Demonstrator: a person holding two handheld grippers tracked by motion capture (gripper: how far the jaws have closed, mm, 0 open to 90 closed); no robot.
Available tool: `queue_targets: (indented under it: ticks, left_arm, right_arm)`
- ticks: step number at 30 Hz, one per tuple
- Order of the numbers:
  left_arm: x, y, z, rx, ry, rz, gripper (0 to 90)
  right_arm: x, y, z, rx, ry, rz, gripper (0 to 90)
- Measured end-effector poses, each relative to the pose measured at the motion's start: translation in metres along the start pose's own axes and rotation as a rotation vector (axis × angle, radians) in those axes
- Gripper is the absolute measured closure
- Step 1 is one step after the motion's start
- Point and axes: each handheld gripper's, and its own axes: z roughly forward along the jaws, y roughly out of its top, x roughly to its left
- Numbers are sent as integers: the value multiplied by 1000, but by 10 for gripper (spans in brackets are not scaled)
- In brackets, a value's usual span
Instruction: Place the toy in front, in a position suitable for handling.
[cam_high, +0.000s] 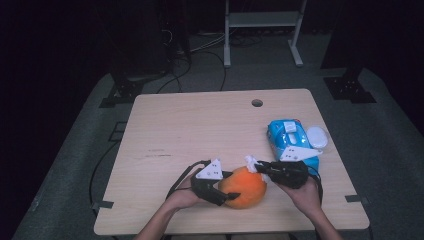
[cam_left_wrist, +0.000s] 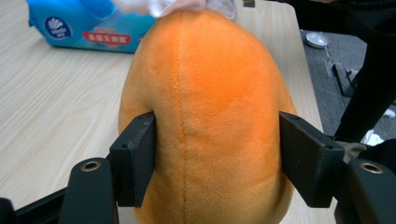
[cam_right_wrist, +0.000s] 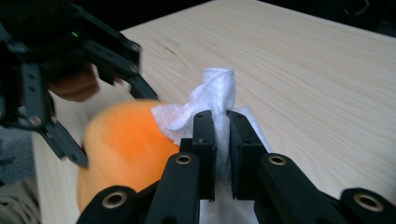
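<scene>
Bare surface left of and behind the orange plush, open for passage. Right of the plush, blue wipes pack blocking the way, round white lid beside it. Left claw pressing the plush's flanks; right claw pinching a white wipe at its top.

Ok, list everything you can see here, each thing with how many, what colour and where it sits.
Plush toy: one, orange, near edge of the table, between both grippers.
Wipe: one, white, against the toy's top.
Wipes pack: one, blue, right side of the table.
Pack lid: one, white, open at the pack's right.
Table: one, light wood, with a round hole at the far edge.
Shelf frame: one, white, on the floor beyond.
Left gripper: one, black, shut on the toy.
Right gripper: one, black, shut on the wipe.
</scene>
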Motion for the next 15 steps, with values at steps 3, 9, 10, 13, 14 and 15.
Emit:
queue_targets:
  ticks: [3,9,10,13,14,15]
  left_arm:
    - [-4,2,1,10,4,24,316]
    - [-2,0,-1,-3,-4,2,304]
    - [-1,0,0,-8,-7,4,303]
    - [-2,1,0,-15,-11,11,301]
    - [-3,2,2,-21,-11,22,299]
    - [-3,2,2,-21,-11,22,298]
  right_arm:
    - [6,6,4,3,13,-22,818]
    - [1,5,5,30,2,-23,818]
    - [-8,-2,0,34,-9,12,818]
    - [-15,-10,-5,34,-8,48,818]
    - [-17,-15,-9,35,-12,56,818]
    - [-17,-15,-9,35,-12,56,818]
